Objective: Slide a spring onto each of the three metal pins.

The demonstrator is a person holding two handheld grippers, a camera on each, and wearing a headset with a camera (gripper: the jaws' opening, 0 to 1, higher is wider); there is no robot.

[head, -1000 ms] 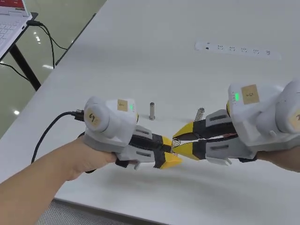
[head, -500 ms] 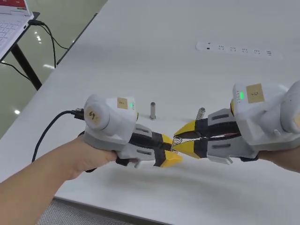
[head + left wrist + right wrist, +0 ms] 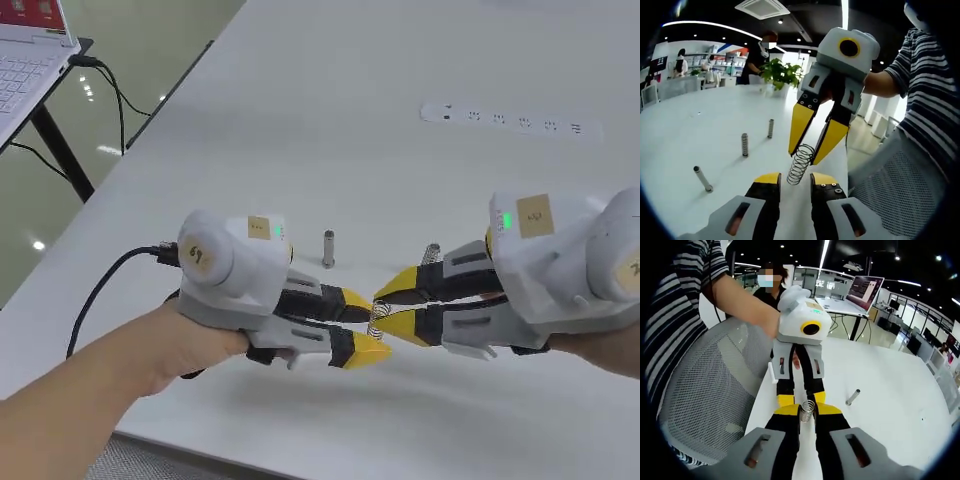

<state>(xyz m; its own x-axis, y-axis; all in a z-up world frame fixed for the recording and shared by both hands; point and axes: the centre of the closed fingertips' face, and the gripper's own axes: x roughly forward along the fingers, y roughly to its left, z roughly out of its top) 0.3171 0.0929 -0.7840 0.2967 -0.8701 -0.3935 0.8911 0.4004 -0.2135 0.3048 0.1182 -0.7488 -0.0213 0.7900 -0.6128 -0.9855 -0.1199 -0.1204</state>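
Left gripper [image 3: 796,179] jaws have spread since a second ago, and the spring now sits with the right.
The left jaws stand apart either side of the coil's near end, not touching it. The right gripper [image 3: 804,156] pinches the spring [image 3: 799,167] at its far end. On the workbench [image 3: 400,150], the near sprung pin [image 3: 744,145] and far sprung pin [image 3: 770,128] look done, while the bare pin [image 3: 702,179] waits. Best grip one end, keep the bore clear and the coil upright, then lower squarely.
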